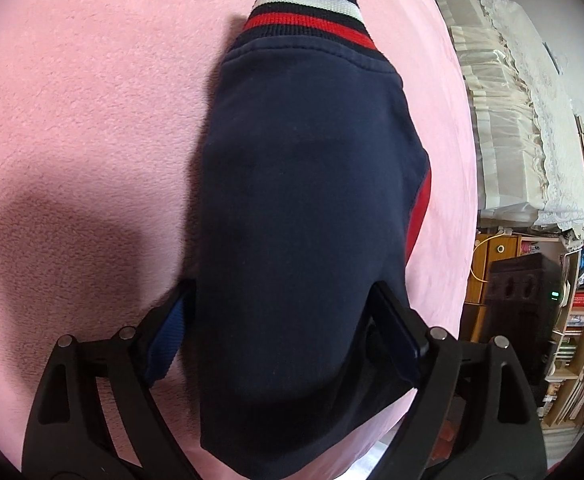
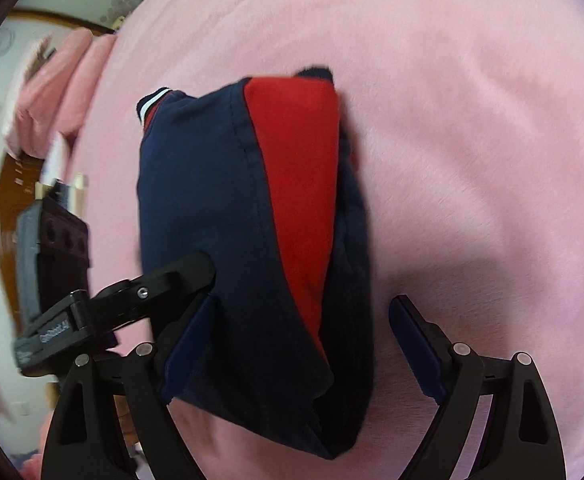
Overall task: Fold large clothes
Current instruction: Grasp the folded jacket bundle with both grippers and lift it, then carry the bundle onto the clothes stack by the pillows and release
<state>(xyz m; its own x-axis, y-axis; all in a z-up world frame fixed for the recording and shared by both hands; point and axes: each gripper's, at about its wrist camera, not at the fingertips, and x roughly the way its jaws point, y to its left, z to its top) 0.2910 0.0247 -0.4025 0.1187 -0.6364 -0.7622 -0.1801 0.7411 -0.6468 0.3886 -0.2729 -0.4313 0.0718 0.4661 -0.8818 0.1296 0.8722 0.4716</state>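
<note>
Pink bed blanket (image 1: 72, 100) carried your folded navy garment (image 1: 299, 200), striped hem away from you. Your left claw (image 1: 280, 328) and right claw (image 2: 303, 336) both straddled its near end, spread wide and not pinching, apparently to set the fold flat.

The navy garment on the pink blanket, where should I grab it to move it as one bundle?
Grip the navy garment across its near folded end, coming down from above, one pad on each long side. It lies long and narrow, and that thick end probably keeps the layers together.
</note>
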